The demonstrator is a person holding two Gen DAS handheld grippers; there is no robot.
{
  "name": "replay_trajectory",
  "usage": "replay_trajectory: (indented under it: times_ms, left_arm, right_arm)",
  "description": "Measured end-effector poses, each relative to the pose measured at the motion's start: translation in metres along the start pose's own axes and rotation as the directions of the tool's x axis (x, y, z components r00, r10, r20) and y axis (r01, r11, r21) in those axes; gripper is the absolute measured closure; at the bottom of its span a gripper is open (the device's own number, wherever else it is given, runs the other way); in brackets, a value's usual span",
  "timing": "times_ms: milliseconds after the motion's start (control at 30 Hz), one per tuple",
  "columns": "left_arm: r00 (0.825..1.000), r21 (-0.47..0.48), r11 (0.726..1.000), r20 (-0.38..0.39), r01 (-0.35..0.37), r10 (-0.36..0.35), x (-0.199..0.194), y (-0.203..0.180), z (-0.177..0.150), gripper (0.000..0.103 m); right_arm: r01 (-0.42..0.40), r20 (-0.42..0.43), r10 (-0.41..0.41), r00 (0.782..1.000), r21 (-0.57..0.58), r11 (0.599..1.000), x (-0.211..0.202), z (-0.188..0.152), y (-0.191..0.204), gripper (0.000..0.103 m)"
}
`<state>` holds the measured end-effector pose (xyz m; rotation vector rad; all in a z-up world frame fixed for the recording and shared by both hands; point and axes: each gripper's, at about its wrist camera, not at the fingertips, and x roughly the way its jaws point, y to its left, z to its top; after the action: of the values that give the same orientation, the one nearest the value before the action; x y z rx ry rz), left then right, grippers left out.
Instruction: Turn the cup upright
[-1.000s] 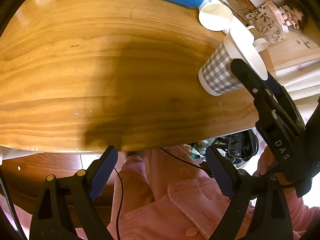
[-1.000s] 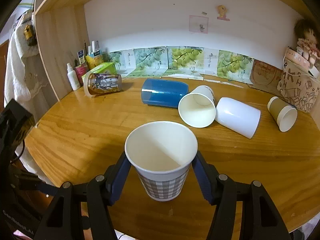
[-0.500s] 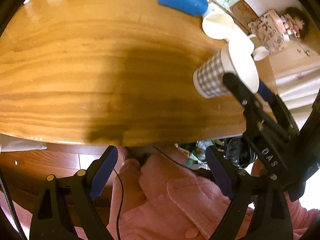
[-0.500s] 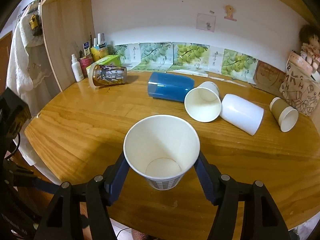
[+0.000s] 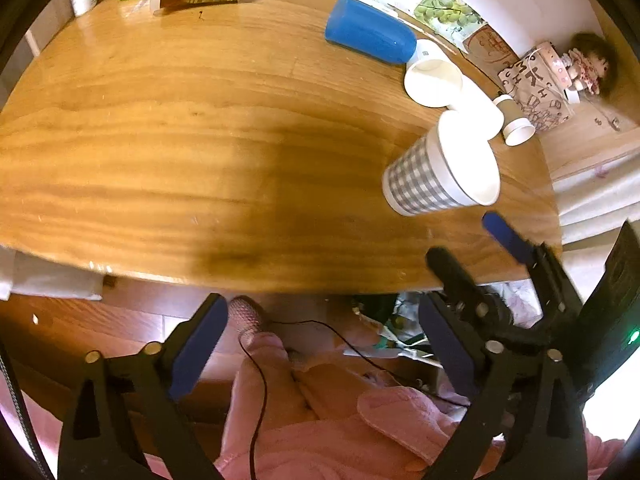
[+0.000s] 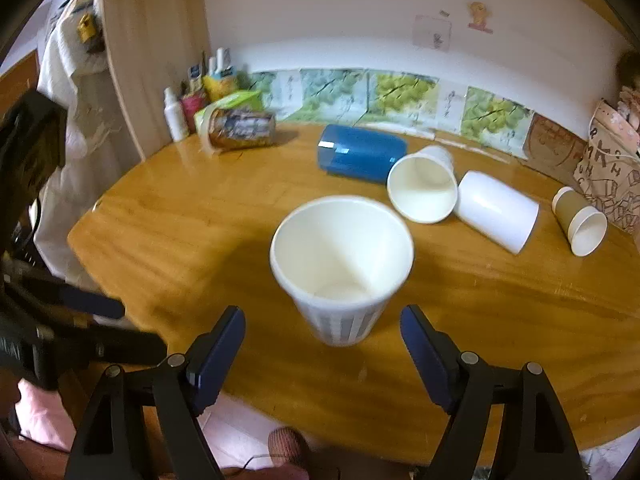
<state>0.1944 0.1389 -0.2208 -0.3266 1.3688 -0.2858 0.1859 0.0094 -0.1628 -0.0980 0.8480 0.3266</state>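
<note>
In the left wrist view, the checked cup (image 5: 436, 168) stands upright near the right front edge of the bench (image 5: 160, 128); the left hand-held gripper (image 5: 320, 354) hangs spread wide over the near edge, holding nothing, with the right hand-held gripper (image 5: 472, 240) just beside the cup. In the right wrist view, the checked cup (image 6: 342, 264) stands mouth up, the right hand-held gripper (image 6: 322, 344) wide apart nearer than it, not touching. A blue cup (image 6: 360, 152), two white cups (image 6: 424, 190) and a brown cup (image 6: 580, 220) lie tipped farther back.
</note>
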Motion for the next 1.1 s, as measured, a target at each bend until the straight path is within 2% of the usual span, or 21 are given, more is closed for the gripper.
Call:
replay_trajectory:
  times_ms: [133,367,533,633,733,833,1000,1100]
  left_arm:
    - [0.999,0.012,0.999,-0.010,0.039,-0.039,-0.003,-0.009,-0.014,0.004]
    - [1.000,-0.017,1.000,-0.008,0.011,-0.011,-0.009,-0.021,-0.045,0.004]
    - [1.000,-0.019,1.000,-0.025,-0.013,0.013,-0.009,-0.033,-0.071,0.004]
    - [1.000,-0.008,1.000,-0.010,-0.027,0.027,-0.017,-0.041,-0.084,0.004]
    - [0.997,0.032,0.997,0.034,-0.075,0.074,-0.032,-0.052,-0.095,0.004]
    - [0.984,0.067,0.988,0.123,-0.139,0.130,-0.055,-0.064,-0.106,0.004]
    - [0.970,0.078,0.988,0.215,-0.130,0.111,-0.083,-0.073,-0.113,0.004]
    - [0.949,0.106,0.981,0.288,-0.161,0.125,-0.100,-0.083,-0.114,0.004]
  right_arm:
    - [0.003,-0.037,-0.004,0.999,-0.027,1.000,-0.011,-0.014,0.003,0.022]
    - [0.011,-0.073,-0.011,0.997,0.002,1.000,-0.043,-0.043,-0.004,0.021]
    - [0.026,-0.105,-0.022,0.994,0.044,0.999,-0.070,-0.069,-0.009,0.020]
    - [0.034,-0.124,-0.025,0.992,0.066,0.997,-0.087,-0.080,-0.010,0.020]
    - [0.051,-0.151,-0.039,0.988,0.075,0.996,-0.106,-0.090,-0.012,0.020]
    - [0.070,-0.167,-0.054,0.985,0.091,0.993,-0.128,-0.092,-0.012,0.020]
    - [0.061,-0.125,-0.045,0.991,0.132,0.989,-0.168,-0.081,-0.013,0.020]
    - [0.066,-0.072,-0.055,0.996,0.151,0.986,-0.193,-0.069,-0.013,0.018]
